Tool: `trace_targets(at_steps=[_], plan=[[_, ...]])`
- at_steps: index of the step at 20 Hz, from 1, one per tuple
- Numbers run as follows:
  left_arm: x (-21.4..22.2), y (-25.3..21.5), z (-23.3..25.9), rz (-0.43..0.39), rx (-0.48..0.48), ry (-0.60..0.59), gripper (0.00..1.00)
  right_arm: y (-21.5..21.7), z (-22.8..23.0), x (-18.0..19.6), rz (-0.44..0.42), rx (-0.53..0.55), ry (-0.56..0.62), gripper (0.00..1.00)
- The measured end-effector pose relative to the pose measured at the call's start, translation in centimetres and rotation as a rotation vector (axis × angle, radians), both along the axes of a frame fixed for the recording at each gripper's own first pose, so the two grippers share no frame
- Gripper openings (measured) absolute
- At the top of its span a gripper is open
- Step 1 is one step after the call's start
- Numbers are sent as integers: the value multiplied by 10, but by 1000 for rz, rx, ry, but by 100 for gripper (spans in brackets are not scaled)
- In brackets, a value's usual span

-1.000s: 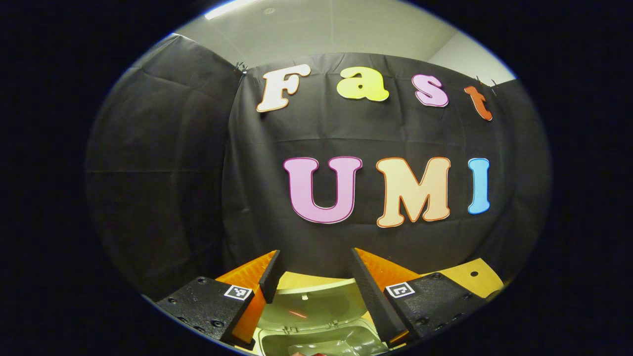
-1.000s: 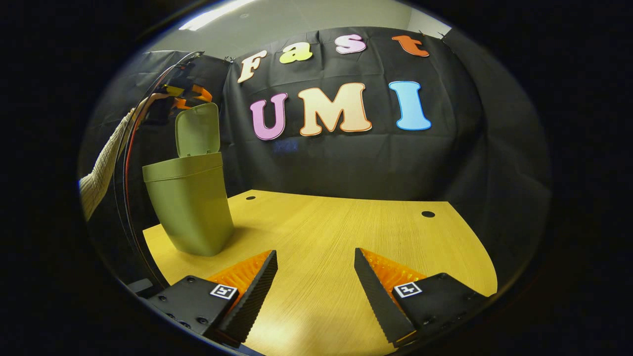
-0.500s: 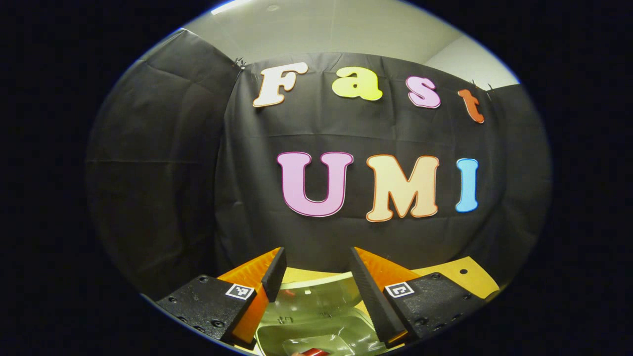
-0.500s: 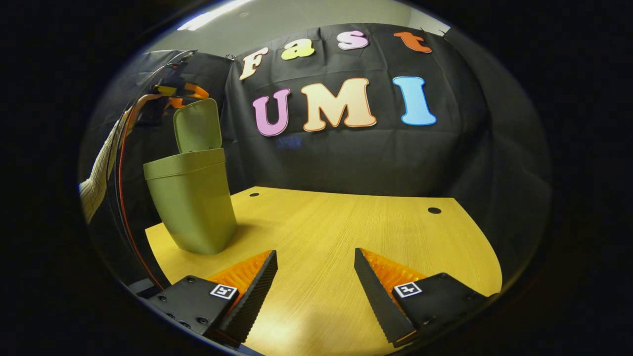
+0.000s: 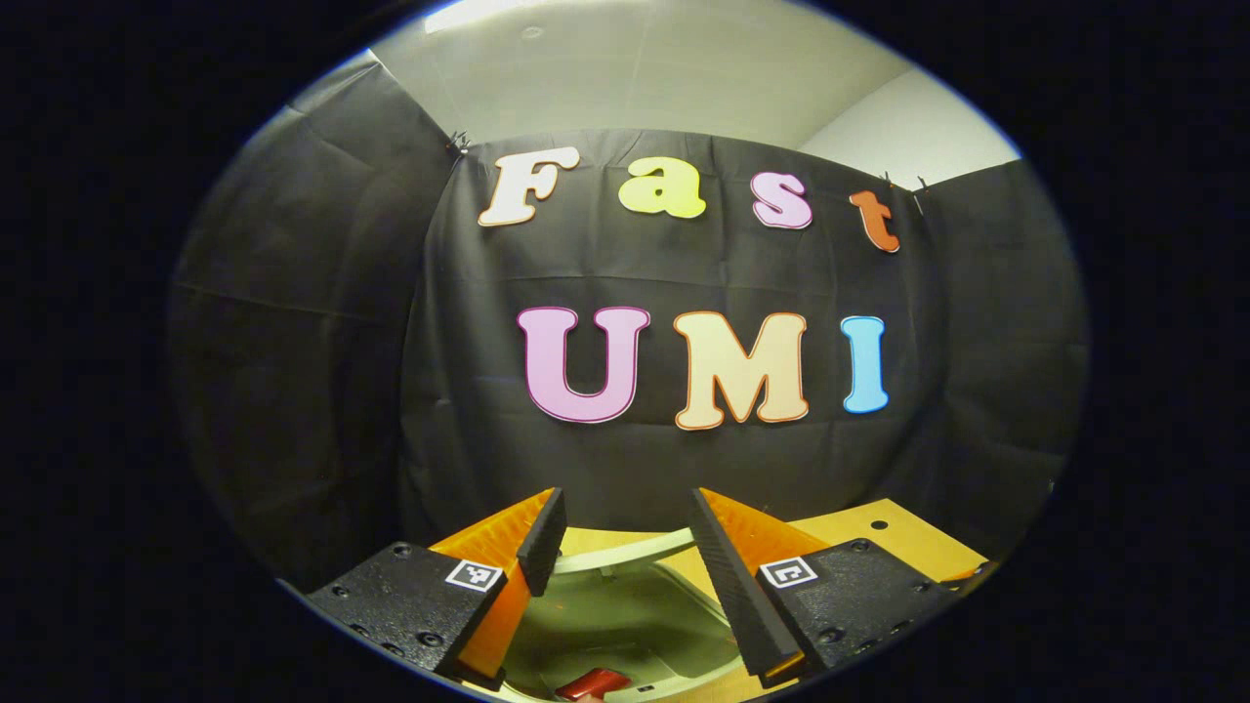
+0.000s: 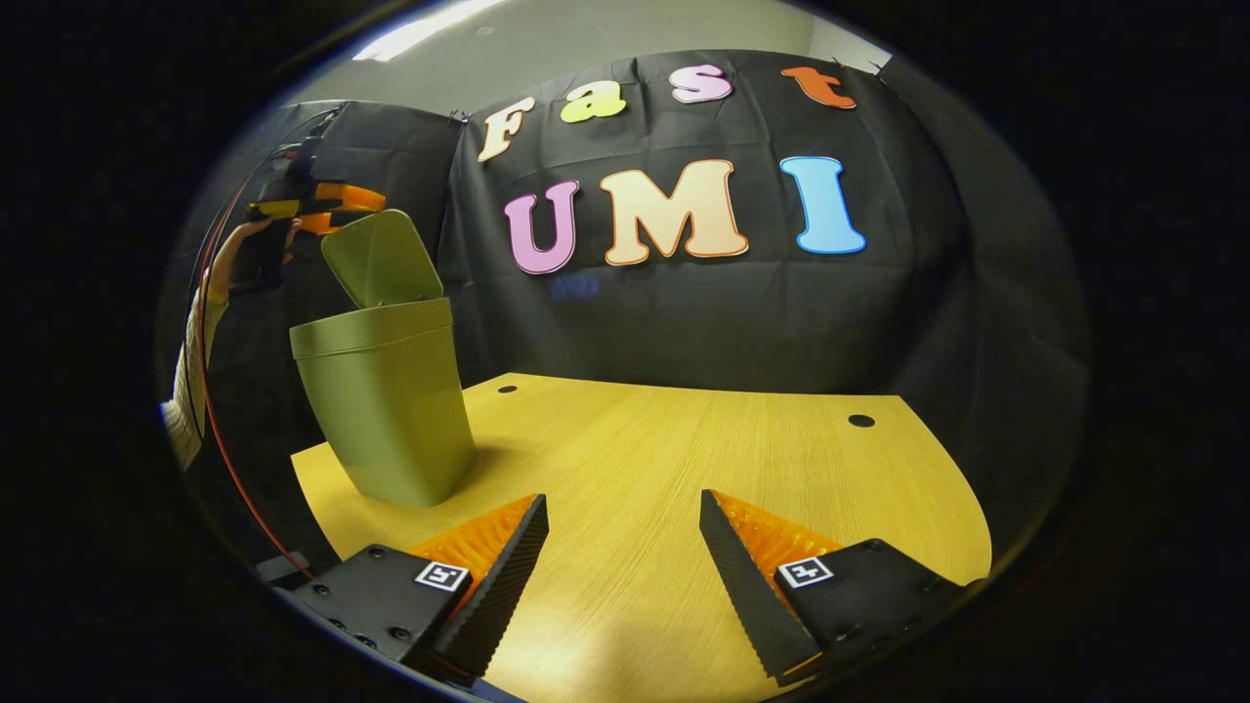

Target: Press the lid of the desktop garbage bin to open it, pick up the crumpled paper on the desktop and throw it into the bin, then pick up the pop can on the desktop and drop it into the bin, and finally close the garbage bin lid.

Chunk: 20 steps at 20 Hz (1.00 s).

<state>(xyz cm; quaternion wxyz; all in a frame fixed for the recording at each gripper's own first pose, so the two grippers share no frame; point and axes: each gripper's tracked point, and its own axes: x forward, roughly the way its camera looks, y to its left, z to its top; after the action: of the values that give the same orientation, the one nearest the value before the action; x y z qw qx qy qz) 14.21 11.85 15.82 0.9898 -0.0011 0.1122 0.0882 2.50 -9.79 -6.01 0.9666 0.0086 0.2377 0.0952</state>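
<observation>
Fingers of the left gripper [image 5: 619, 547] stood apart at the bottom of the left gripper view, with nothing between them. Below the gap, at the bottom centre of the frame, lay the olive-green garbage bin [image 5: 625, 625], seen from above with its mouth uncovered. Its lid [image 5: 625, 550] showed as a pale curved edge crossing between the two fingertips. A red pop can [image 5: 593, 682] sat inside the bin at the very bottom edge of the frame. A strip of yellow wooden desktop [image 5: 879, 537] showed at the lower right, in front of the black cloth wall.

Fingers of the right gripper [image 6: 623, 547] stood apart too in the right gripper view, at the bottom of the frame, holding nothing and hovering over the desktop [image 6: 684, 459]. The bin [image 6: 386, 400] stood at the left of the frame on the desk's near-left corner, well apart from the right gripper. Its lid [image 6: 381, 259] was raised and tilted. Just above and left of the lid, in the upper left of the frame, was the left gripper [image 6: 327, 207], held by a hand [image 6: 239, 252] in a ribbed pale sleeve [image 6: 186, 410]. From this distance I could not tell whether it touched the lid.
</observation>
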Motion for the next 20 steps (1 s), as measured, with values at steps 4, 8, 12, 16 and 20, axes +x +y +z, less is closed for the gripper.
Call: trace_targets(at_steps=[4,8,12,16,20], plan=[[-25,-16,-24,-23,32,1,80,7,-1,0,20,1,5,99],[-42,-33,-63,-65,10,40,81,14,-2,0,34,-4,6,99],[-53,-32,-91,-66,-25,60,82,19,-2,0,43,-9,5,99],[-61,-28,-105,-59,-20,66,82,22,-5,3,40,-20,10,99],[-66,-30,-115,-64,-21,72,87,26,-7,1,51,-27,17,99]])
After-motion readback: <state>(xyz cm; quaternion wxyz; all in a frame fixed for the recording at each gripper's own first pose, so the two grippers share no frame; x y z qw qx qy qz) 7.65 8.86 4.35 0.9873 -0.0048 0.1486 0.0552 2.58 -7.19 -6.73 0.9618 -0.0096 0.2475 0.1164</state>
